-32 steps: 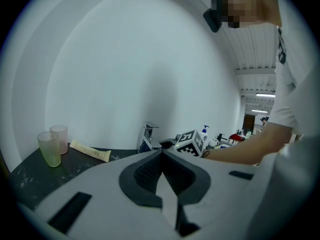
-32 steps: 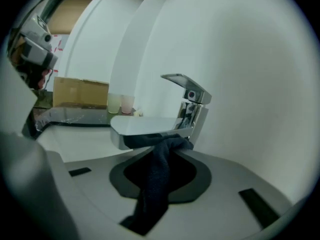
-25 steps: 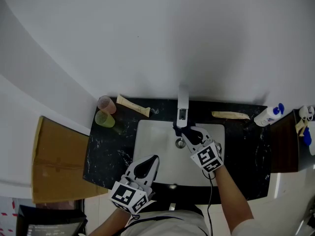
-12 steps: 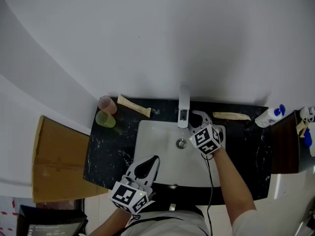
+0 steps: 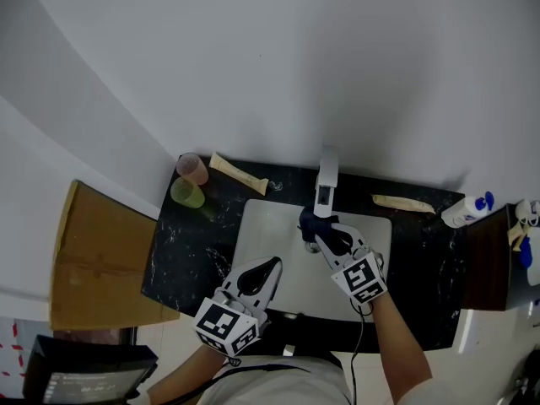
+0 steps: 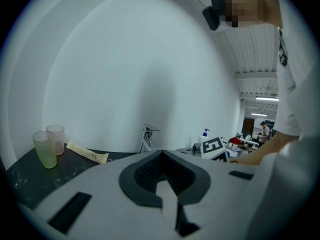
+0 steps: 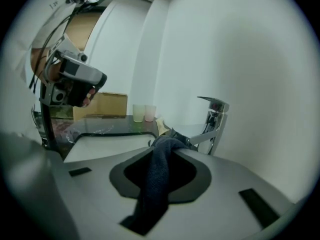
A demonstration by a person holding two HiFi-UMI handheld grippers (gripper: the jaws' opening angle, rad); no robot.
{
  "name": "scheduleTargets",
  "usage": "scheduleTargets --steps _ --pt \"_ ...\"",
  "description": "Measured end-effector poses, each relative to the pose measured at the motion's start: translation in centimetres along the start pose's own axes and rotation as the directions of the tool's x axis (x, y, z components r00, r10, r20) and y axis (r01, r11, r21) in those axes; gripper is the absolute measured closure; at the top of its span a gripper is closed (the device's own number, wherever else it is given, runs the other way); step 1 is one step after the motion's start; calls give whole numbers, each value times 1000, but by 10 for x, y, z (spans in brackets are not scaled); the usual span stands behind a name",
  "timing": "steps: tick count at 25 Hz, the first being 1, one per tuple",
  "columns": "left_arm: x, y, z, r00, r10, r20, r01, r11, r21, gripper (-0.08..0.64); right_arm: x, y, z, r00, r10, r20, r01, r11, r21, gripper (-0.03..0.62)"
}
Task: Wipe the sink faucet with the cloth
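The chrome faucet (image 5: 326,186) stands at the back of the white sink (image 5: 270,234). My right gripper (image 5: 319,231) is shut on a dark blue cloth (image 5: 312,224), held at the tip of the spout and seemingly touching it. In the right gripper view the cloth (image 7: 157,179) hangs down between the jaws, with the faucet (image 7: 214,121) just beyond to the right. My left gripper (image 5: 263,270) hovers over the sink's front left, shut with nothing in it. The left gripper view looks past its tips (image 6: 161,153) to the faucet (image 6: 147,138), well apart from it.
On the black counter (image 5: 190,251) stand a pink cup (image 5: 192,168) and a green cup (image 5: 186,193), with a cream tube (image 5: 239,174) beside them. Another tube (image 5: 403,203) and a pump bottle (image 5: 468,211) lie to the right. A cardboard box (image 5: 97,260) sits at the left.
My right gripper swung the cloth out to the right side of the faucet, then back to the spout's tip. The left gripper kept still.
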State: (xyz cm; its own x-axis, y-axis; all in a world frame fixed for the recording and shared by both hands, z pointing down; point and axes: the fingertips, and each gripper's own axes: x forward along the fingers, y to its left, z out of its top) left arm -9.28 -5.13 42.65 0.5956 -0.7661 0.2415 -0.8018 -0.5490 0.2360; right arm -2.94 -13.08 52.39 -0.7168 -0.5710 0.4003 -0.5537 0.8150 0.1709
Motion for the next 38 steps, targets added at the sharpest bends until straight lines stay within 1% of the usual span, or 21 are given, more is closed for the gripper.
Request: scheduleTargets --steps 3,5,7,9,12,14,16,18,21,24,26,30,33,36,38 --pt "0 -1 0 1000 -4 -4 4 1000 0 560 12 -12 -9 999 -25 -41 25 999 -22 515" --pt "-1 0 0 1000 0 -7 0 1000 3 560 22 -30 -16 996 -59 -61 57 998 -28 515" --pt "-1 1 0 1000 1 -7 -1 1000 7 560 30 -55 -16 992 -106 -66 104 994 -39 515" --pt "-3 4 0 1000 6 -9 -6 1000 7 560 38 -75 -14 985 -145 -92 139 988 -71 515" --pt "-5 4 -1 1000 9 -11 -9 1000 7 560 44 -86 -11 980 -163 -112 154 985 -84 515" --pt "-5 3 0 1000 9 -9 -9 1000 6 560 41 -79 -10 984 -146 -100 139 988 -70 515" --pt "-6 3 0 1000 10 -7 -10 1000 3 560 34 -60 -9 991 -106 -78 102 994 -46 515" --pt "-5 2 -1 1000 9 -8 -9 1000 0 560 23 -38 -8 996 -73 -47 73 997 -10 515" --pt "-3 1 -1 1000 4 -13 -4 1000 1 560 3 -15 -5 999 -47 -3 48 998 46 515" --pt "-1 -1 -1 1000 -4 -23 4 1000 3 560 -7 2 6 999 -12 37 10 998 57 515" --pt "2 -3 -1 999 -5 -31 6 1000 7 560 -5 4 9 999 1 47 -4 998 60 515" --pt "6 -7 -2 999 -9 -46 9 1000 15 560 12 -17 -12 999 -24 -43 24 1000 4 515" --pt "6 -4 -6 999 -6 -43 7 1000 21 560 32 -45 -17 997 -28 -76 28 1000 6 515" --pt "8 -3 -4 999 2 -50 -1 1000 27 560 52 -62 -14 993 3 -116 -2 1000 8 515" --pt "9 -3 -4 999 3 -51 -2 1000 27 560 60 -67 -16 989 18 -149 -13 999 37 515"
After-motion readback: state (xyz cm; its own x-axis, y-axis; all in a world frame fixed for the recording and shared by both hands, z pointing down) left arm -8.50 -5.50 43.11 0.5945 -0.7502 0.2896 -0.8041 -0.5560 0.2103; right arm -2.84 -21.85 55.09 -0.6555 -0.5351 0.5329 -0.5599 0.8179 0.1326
